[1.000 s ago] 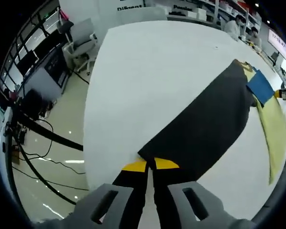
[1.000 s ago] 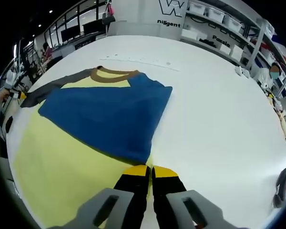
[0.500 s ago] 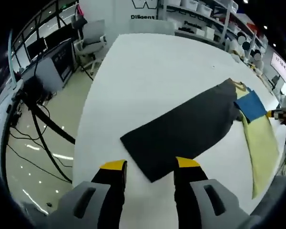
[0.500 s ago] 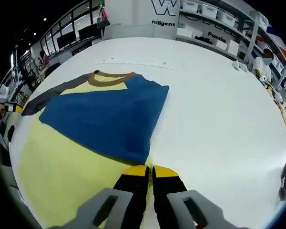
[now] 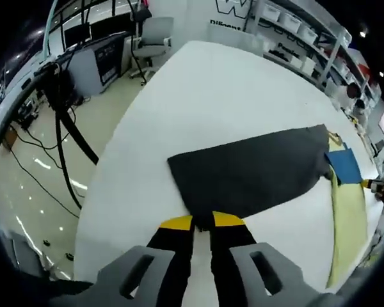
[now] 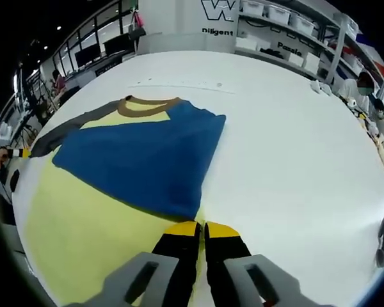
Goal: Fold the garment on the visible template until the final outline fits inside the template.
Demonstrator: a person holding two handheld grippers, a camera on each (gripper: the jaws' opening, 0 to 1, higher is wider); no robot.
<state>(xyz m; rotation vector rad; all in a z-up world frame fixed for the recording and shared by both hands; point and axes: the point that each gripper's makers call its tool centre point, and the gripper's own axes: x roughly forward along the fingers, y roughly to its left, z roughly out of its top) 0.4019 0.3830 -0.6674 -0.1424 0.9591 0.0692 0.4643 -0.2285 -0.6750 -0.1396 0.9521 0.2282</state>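
Both pinching: left gripper (image 5: 202, 222) clamped on near edge of dark gray sleeve (image 5: 249, 173), right gripper (image 6: 200, 228) clamped on near corner of folded blue sleeve (image 6: 144, 157). Shirt spread flat on white table (image 6: 294, 147), yellow body (image 6: 83, 230) lying left.

In your left gripper view, the closed yellow-tipped jaws of the left gripper (image 5: 202, 222) cover the near edge of the dark sleeve (image 5: 249, 171), so you cannot see how much cloth sits between them. The yellow body of the garment (image 5: 345, 220) runs off toward the view's dark rim, its far hem cut away.

In your right gripper view, the right gripper (image 6: 200, 228) hides the corner of the blue fold (image 6: 144, 157) where it meets the yellow panel (image 6: 83, 236); it seems pinched, though the contact is covered. The table (image 6: 294, 147) is cut off by the rim.
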